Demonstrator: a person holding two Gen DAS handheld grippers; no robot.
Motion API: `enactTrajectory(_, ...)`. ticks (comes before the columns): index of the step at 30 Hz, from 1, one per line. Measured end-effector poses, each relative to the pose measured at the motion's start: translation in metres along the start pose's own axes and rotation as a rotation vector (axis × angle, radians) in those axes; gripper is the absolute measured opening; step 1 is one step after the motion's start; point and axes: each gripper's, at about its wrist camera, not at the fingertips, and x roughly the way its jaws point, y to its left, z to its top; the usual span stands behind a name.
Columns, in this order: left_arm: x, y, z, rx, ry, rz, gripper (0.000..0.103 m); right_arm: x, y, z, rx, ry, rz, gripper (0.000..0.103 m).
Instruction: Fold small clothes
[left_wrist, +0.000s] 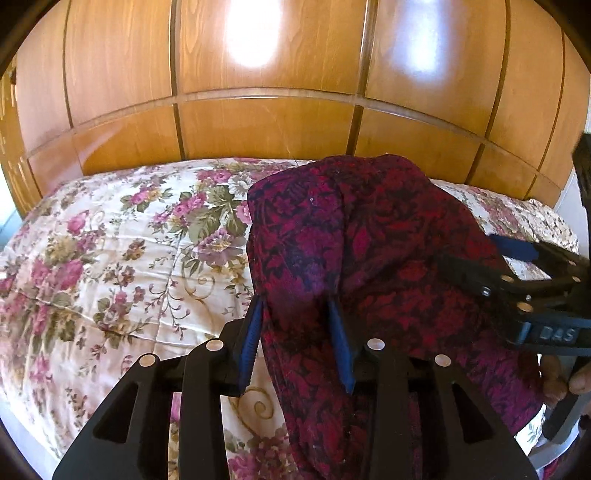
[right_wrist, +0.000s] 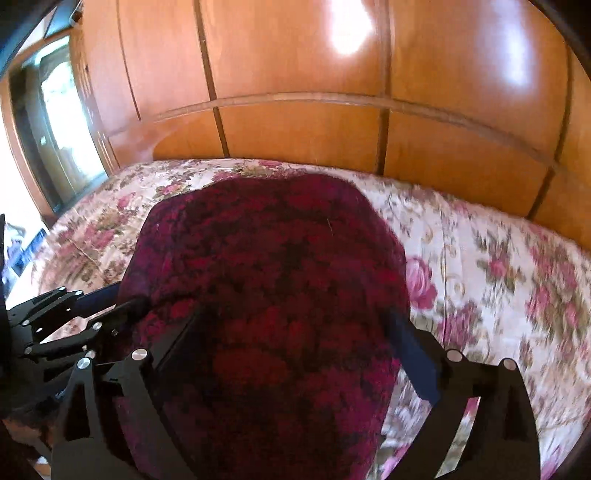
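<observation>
Garment (left_wrist: 369, 258): dark red patterned cloth, bunched and lifted off the bed (left_wrist: 110, 258), hanging between both tools near the bed's front edge

Left wrist view: left gripper (left_wrist: 297, 325) has its jaws spread apart, cloth draped over and between the two blue pads, so it looks carried rather than pinched. Long axis of the cloth runs from the far hump down toward the camera and off the bottom of frame. Right gripper (left_wrist: 491, 254) comes in from the right edge, its fingers lying against the cloth's right flank; can't tell from here whether it's clamped. Bedspread to the left is open floral quilt up to the wooden headboard (left_wrist: 258, 92), plenty of room to lay out

Right wrist view (motion-blurred): cloth (right_wrist: 273, 280) fills the centre, sitting between the right gripper (right_wrist: 295, 328) jaws, which stand wide apart; only the blue right pad is visible, left one hidden by fabric. Left gripper (right_wrist: 107, 306) at lower left, tips at the cloth's left edge. Bed (right_wrist: 498, 266) is free on the right, out to its far edge under the headboard (right_wrist: 332, 74)

Judgement: both tools about equally near, cloth dead ahead of each; next move needs a real pinch on an edge before spreading flat toward the middle of the bed
</observation>
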Motion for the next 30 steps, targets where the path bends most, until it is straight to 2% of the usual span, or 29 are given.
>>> enactTrajectory(9, -0.008, -0.004, -0.004, 0.007, -0.008, 0.038, 0.035, -0.021, -0.017, -0.023, 0.087, 0.008, 0.069, 0.100)
enactTrajectory(10, -0.009, -0.004, -0.005, 0.004, -0.009, 0.041, 0.037, -0.022, -0.019, -0.025, 0.094, 0.012, 0.076, 0.100)
enactTrajectory(11, -0.010, -0.005, -0.005, 0.002, -0.011, 0.063, 0.048, -0.022, -0.020, -0.026, 0.102, 0.015, 0.083, 0.100)
enactTrajectory(13, -0.013, -0.004, -0.006, -0.001, -0.022, 0.077, 0.053, -0.023, -0.023, -0.028, 0.121, 0.020, 0.097, 0.100)
enactTrajectory(15, -0.013, -0.001, -0.006, -0.012, -0.013, 0.068, 0.054, -0.022, -0.028, -0.031, 0.146, 0.030, 0.123, 0.100)
enactTrajectory(17, -0.012, 0.001, -0.007, -0.016, -0.016, 0.080, 0.062, -0.021, -0.032, -0.032, 0.164, 0.036, 0.151, 0.100)
enactTrajectory(26, -0.003, 0.006, -0.009, -0.026, 0.000, 0.073, 0.073, -0.015, -0.049, -0.037, 0.190, 0.056, 0.251, 0.101)
enactTrajectory(30, 0.005, 0.015, -0.010, -0.038, 0.016, 0.039, 0.078, -0.003, -0.064, -0.039, 0.263, 0.112, 0.366, 0.101)
